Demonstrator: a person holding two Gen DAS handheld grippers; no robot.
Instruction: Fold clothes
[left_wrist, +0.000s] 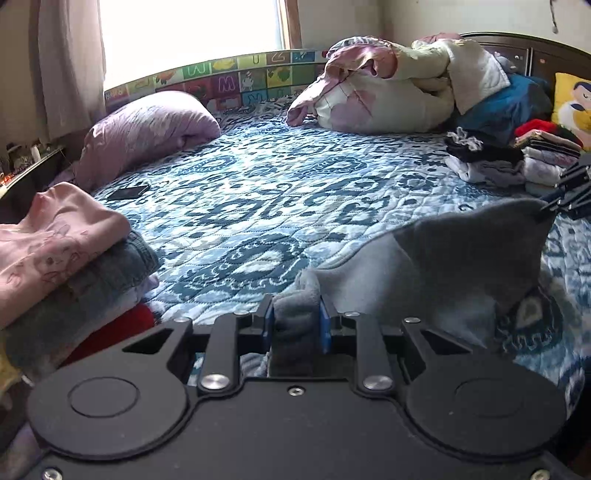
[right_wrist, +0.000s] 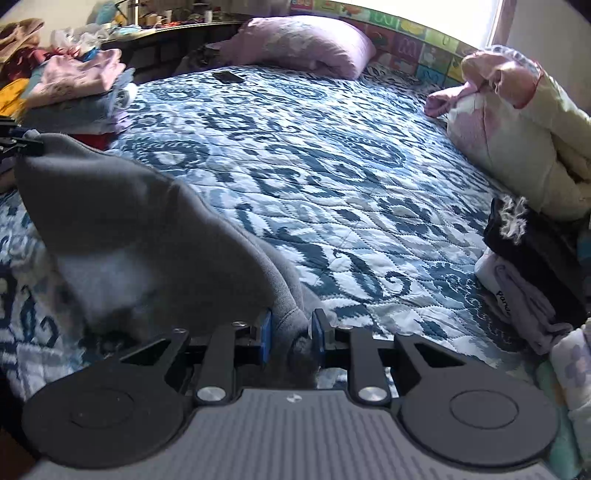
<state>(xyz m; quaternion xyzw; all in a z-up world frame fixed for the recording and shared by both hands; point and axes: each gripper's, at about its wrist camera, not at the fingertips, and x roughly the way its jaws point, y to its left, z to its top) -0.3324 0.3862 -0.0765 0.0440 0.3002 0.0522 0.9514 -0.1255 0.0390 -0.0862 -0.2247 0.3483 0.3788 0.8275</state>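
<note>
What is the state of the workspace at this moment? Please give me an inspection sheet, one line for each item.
Surface: bed with blue patterned quilt, middle bare.
Job's things: grey garment, lifted at two ends, its middle sagging to the quilt.
Clutter: folded stack topped by a pink garment; second folded stack; dark phone; lilac pillow; bundled bedding.
Grippers: left gripper shut on the grey garment; right gripper shut on its other end.
Cables: nothing seen.
Surroundings: bright window, curtain, alphabet-tile board, dark headboard.

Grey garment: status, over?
Left gripper and right gripper shut on grey garment. Lifted over quilt. Nothing in the way.
</note>
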